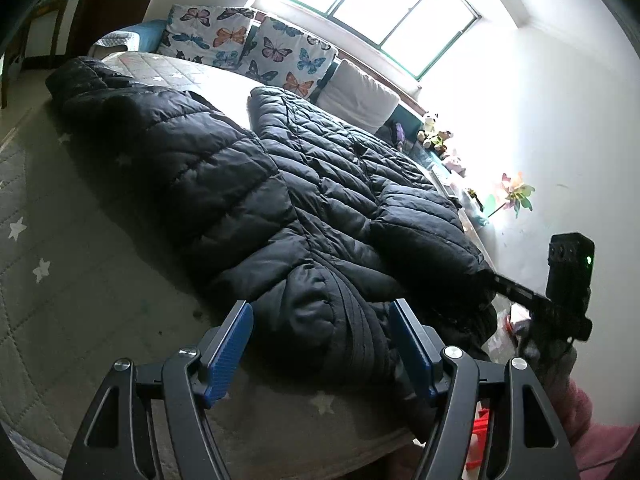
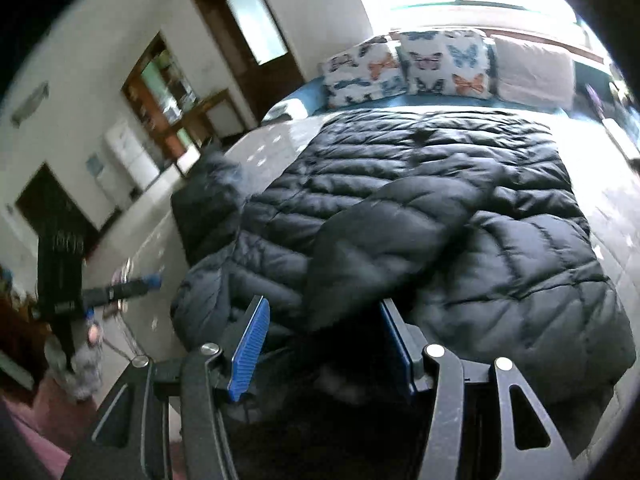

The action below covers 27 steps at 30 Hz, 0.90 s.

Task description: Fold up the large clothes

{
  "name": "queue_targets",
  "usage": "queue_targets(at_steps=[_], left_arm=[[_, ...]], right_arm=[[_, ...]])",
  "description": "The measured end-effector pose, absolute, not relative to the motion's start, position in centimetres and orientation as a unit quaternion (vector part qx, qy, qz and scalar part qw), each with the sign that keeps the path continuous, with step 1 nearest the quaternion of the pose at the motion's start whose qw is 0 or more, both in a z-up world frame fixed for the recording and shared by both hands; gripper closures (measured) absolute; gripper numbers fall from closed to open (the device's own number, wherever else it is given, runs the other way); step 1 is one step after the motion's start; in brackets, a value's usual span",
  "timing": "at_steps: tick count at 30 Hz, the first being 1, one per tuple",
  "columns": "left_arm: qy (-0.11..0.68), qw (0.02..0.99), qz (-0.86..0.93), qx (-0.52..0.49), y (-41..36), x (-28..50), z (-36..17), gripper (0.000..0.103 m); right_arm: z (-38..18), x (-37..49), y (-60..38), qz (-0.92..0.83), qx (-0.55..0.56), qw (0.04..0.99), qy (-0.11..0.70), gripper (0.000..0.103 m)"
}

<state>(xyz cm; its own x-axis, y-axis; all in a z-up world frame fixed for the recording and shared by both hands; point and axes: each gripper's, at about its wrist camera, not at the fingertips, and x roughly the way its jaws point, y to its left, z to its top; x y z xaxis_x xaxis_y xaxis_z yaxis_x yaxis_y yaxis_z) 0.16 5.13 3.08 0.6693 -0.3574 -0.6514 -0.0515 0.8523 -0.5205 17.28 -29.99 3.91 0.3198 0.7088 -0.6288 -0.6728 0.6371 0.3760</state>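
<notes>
A large black puffer jacket (image 1: 304,184) lies spread on the bed's grey star-print quilt (image 1: 80,280). One sleeve (image 2: 400,232) is folded across the jacket's body (image 2: 520,264). My left gripper (image 1: 320,318) is open at the near edge, and a bunched end of the jacket (image 1: 332,320) lies between its blue pads (image 1: 236,344) without being pressed. My right gripper (image 2: 324,320) is open too, with the sleeve's end lying loose between its jaws. The right gripper's tip (image 1: 504,284) touches the jacket's right edge. The left gripper (image 2: 132,286) shows at the bed's left side.
Two butterfly pillows (image 1: 248,44) and a white pillow (image 1: 360,96) line the bed's far side under a bright window (image 1: 372,0). Plush toys (image 1: 434,134) and a pinwheel (image 1: 516,196) sit by the wall. A door (image 2: 248,28) and a cabinet (image 2: 164,88) stand beyond. A pink sleeve (image 1: 592,432) is near.
</notes>
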Motion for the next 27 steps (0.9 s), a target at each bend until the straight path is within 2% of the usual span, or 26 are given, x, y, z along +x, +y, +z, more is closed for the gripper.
queue_targets(at_steps=[6,12,16,21,27], left_arm=[[0.398,0.876,-0.092,-0.258,4.7,0.0,3.0,0.029],[0.391,0.875,-0.103,-0.266,4.6,-0.5,3.3,0.029],[0.388,0.871,-0.127,-0.274,3.8,-0.2,3.4,0.029],[0.395,0.863,-0.142,-0.281,3.0,0.9,2.9,0.029],[0.408,0.848,-0.139,-0.307,2.7,3.3,1.5,0.029]], right_arm=[[3.5,19.6,-29.3,0.414,0.056,0.805,0.422,0.041],[6.4,14.6,-25.1,0.464,-0.030,0.819,0.336,0.041],[6.6,12.4,-23.0,0.490,-0.062,0.808,0.321,0.040],[6.6,13.5,-25.4,0.488,-0.018,0.806,0.334,0.040],[5.6,16.3,-30.5,0.403,-0.006,0.847,0.347,0.040]])
